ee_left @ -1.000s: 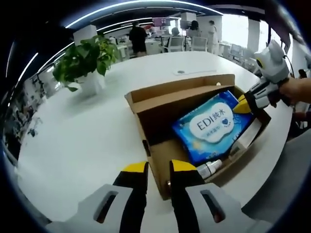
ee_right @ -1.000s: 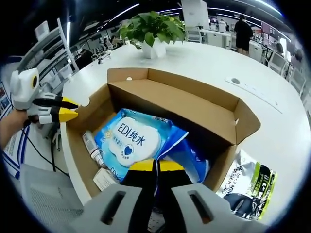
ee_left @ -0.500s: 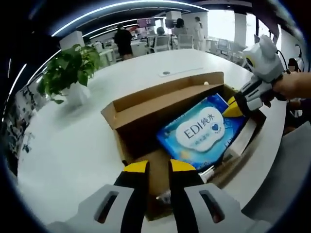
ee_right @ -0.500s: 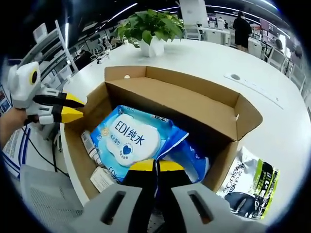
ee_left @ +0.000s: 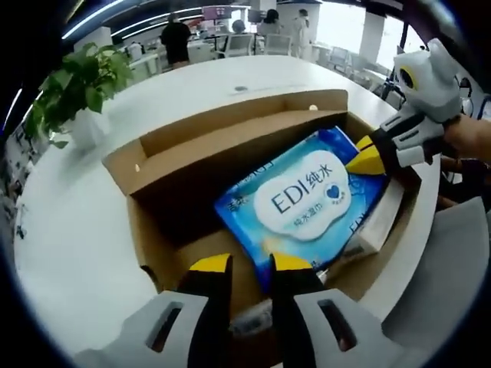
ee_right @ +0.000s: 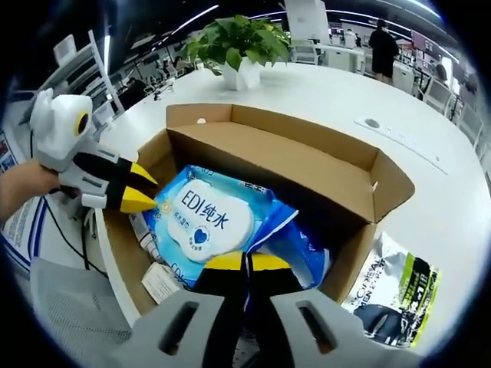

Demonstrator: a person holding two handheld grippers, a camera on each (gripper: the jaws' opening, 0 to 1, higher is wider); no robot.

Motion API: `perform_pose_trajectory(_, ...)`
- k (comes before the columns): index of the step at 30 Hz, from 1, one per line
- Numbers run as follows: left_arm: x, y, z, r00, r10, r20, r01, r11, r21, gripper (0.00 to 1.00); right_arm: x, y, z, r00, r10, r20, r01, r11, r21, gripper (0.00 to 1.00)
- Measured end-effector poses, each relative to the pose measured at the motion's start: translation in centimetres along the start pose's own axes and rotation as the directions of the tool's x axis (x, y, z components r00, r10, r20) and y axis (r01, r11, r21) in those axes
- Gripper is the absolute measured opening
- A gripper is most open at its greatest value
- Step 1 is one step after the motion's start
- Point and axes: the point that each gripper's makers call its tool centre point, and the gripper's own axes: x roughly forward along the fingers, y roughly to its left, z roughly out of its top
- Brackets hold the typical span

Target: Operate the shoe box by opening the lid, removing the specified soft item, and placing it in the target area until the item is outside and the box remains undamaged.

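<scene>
**Wipes pack gripped at one end, box lid already open**

While the left gripper [ee_left: 249, 264] hung over the near wall of the shoe box [ee_left: 146, 230], its jaws stood slightly apart, holding nothing. Inside lay the blue wipes pack [ee_left: 303, 195], with the right gripper [ee_left: 367, 159] at its far corner, apparently to lift it.

From the right gripper view, the right gripper [ee_right: 245, 262] looked clamped on the pack's [ee_right: 201, 218] blue edge, though the contact was hard to see. The left gripper [ee_right: 140, 192] sat beside the box [ee_right: 307, 165] wall, perhaps to steady it.

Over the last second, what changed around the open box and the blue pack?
The left gripper moved in over the box edge, its fingers now at the wipes pack. The right gripper stayed shut on the pack's corner; box and pack unmoved.
</scene>
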Motion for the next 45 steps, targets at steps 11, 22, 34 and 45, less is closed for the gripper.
perform_pose_trajectory(11,2.0,-0.7,-0.4,0.994,-0.111,-0.001,0.106,0.949,-0.296,0.16,0.1,0.1,0.0,1.000,0.006,0.003,-0.006,1.000,0.003,0.00)
perform_pose_trajectory(22,2.2,-0.3,-0.2,0.997,-0.065,0.032,0.072,0.937,-0.342,0.00,-0.1,0.1,0.0,1.000,0.011,0.010,-0.012,1.000,0.016,0.00)
perform_pose_trajectory(34,0.5,-0.4,1.0,0.996,-0.038,0.078,0.058,0.960,-0.275,0.00,-0.8,0.2,0.3,1.000,0.016,0.023,-0.017,0.999,0.041,0.00)
perform_pose_trajectory(45,-1.6,-0.9,2.5,0.990,-0.034,0.139,0.069,0.963,-0.262,0.00,-2.8,0.2,1.4,0.997,0.023,0.075,-0.030,0.996,0.087,0.00)
